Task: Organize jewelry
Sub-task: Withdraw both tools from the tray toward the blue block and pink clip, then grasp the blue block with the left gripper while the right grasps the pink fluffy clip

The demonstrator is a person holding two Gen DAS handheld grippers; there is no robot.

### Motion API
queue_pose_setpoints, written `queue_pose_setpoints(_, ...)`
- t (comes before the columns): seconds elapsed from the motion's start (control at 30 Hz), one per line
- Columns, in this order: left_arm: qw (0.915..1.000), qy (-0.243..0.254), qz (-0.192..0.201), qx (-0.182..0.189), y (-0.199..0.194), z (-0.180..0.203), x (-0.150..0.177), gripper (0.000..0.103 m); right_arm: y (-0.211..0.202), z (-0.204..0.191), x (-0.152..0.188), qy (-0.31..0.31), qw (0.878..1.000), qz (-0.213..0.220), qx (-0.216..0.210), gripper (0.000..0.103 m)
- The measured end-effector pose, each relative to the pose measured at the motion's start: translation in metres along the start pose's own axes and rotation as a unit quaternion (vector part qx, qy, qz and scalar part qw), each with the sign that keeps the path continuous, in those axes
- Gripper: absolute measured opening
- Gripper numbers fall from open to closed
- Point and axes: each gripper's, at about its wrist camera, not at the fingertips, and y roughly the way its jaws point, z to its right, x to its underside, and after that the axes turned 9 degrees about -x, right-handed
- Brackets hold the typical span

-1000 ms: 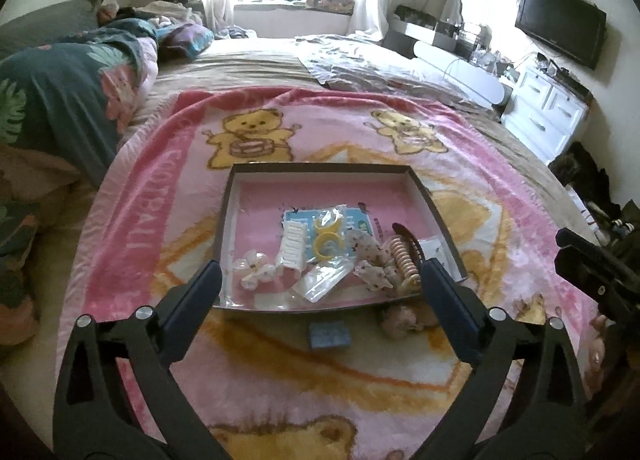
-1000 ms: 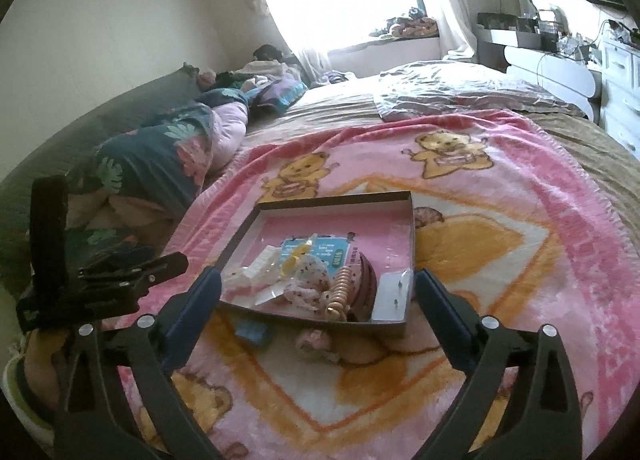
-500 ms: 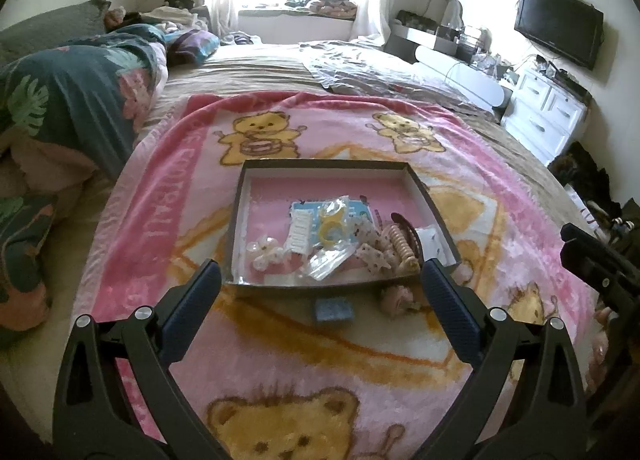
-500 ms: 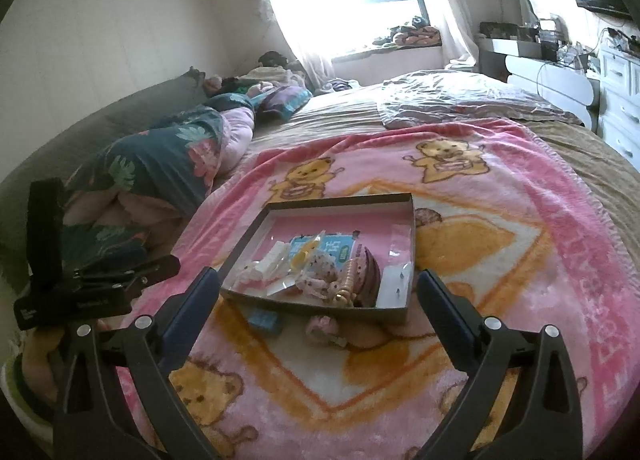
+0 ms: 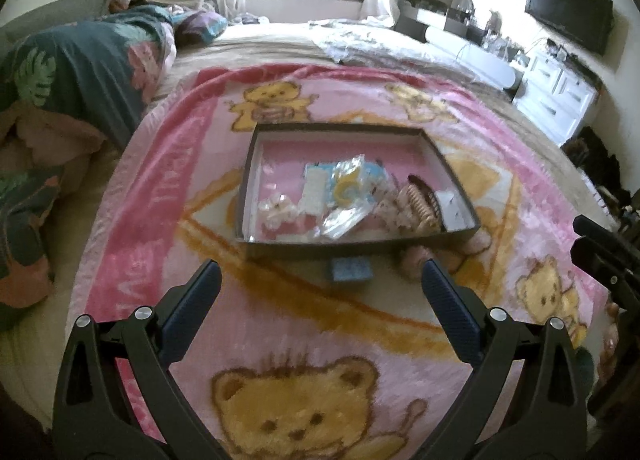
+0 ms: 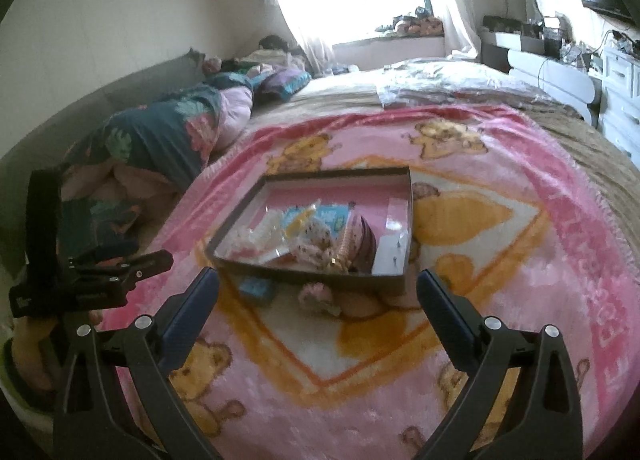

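**Inspector:** While both tools hang back from the bed, note the layout. A shallow dark box (image 5: 360,250) sits on the pink bear blanket (image 5: 304,340), holding a heap of packets, a yellow ring (image 5: 347,193) and a ridged hair clip (image 5: 420,206).

**Clerk:** And the tools?

**Inspector:** Left gripper (image 5: 318,284) has its fingers spread wide, nothing between them. Right gripper (image 6: 318,288) — the same, wide and empty. Both are well short of the box.

**Clerk:** Anything outside the box?

**Inspector:** Two items lie on the blanket just beside its near wall: a small blue packet (image 5: 351,270) and a pink fuzzy piece (image 6: 318,297), which I cannot identify more closely.

**Clerk:** Which step is this, in your view?

**Inspector:** I judge it a pause between pickups — most pieces are in the box, two strays remain. The next move would call for lowering one gripper over a stray, fingers straddling it. The packet lies flat on soft pile, so the fingers would need to press into the blanket to get under its edges.
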Motion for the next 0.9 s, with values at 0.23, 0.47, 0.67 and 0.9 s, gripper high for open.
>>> queue_pose_setpoints(0.23,0.9992,0.006,-0.040,0.000,0.031,0.005,0.014,0.094,0.020,0.012,0.016,0.003,0.999,-0.035,0.005,0.098)
queue_pose_setpoints(0.47,0.9983,0.015,-0.055,0.007,0.051,0.014,0.020,0.093,0.037,0.026,0.026,0.014,0.998,-0.059,0.010,0.098)
queue_pose_setpoints(0.67,0.9973,0.015,-0.069,0.019,0.070,0.022,0.019,0.093,0.047,0.036,0.029,0.023,0.997,-0.072,0.013,0.098)
queue_pose_setpoints(0.9,0.9957,0.006,-0.088,0.031,0.094,0.028,0.020,0.093,0.060,0.045,0.033,0.026,0.996,-0.089,0.019,0.098)
